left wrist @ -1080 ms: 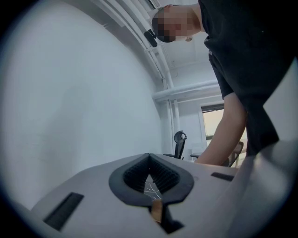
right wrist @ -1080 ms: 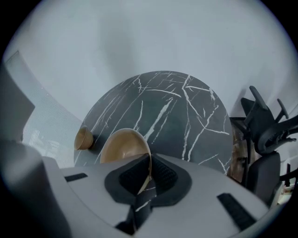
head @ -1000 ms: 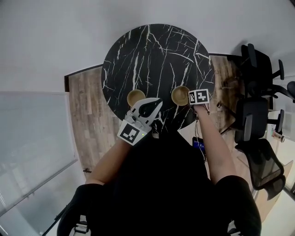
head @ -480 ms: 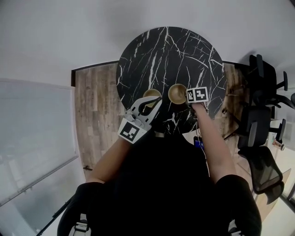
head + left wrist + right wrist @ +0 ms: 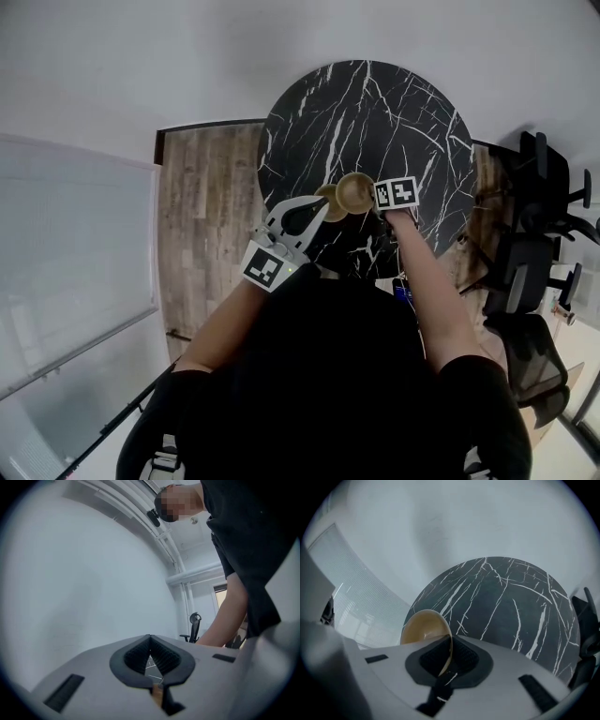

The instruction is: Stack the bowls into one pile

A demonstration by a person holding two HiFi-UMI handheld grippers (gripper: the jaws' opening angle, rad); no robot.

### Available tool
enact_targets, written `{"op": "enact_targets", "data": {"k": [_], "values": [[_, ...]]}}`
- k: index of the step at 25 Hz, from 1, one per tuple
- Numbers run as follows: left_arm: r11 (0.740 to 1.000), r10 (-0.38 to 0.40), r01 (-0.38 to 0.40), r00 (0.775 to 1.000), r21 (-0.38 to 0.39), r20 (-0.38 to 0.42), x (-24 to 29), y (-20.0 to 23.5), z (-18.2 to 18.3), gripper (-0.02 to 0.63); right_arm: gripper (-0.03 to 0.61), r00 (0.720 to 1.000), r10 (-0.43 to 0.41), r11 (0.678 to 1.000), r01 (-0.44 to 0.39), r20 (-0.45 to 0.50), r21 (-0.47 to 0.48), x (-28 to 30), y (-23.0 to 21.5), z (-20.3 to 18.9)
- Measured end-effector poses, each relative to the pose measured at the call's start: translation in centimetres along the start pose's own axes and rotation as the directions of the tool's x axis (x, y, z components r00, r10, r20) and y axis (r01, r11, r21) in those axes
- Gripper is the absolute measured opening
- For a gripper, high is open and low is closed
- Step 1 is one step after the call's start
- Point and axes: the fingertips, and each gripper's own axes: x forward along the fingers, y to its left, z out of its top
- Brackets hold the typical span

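Right bowl (image 5: 355,191) is over the near part of the table (image 5: 375,103), mouth up toward you and tipped left in the right gripper view. It overlaps the left bowl (image 5: 330,212). Your right gripper (image 5: 449,645) is clamped on its rim, jaws nearly together. Your left gripper (image 5: 150,641) is closed too: tips meet, with a tan sliver of the left bowl's rim pinched low between them.

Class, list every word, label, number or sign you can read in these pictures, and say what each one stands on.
No readable text anywhere.
Left claw, cube: black-and-white square marker pattern only, no letters or numbers.
Right claw, cube: the same kind of pattern.
Table: only white veining, no print.
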Motion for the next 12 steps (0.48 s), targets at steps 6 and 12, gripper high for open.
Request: {"op": "enact_targets", "data": {"k": [6,12], "values": [[1.0,0.026,-0.026,1.0,-0.003,-0.011,-1.5,1.6,-0.2,0.003,0.014,0.999,0.021,0.999,-0.022,-0.037,-0.028,2.1,2.3,0.1],[0.999,0.041,-0.041,0.999,-0.007,-0.012,-2.3,2.7,-0.5,0.005,0.014,0.996,0.034,0.997,-0.039,-0.081,-0.062,4.0,4.2,-0.4]]}}
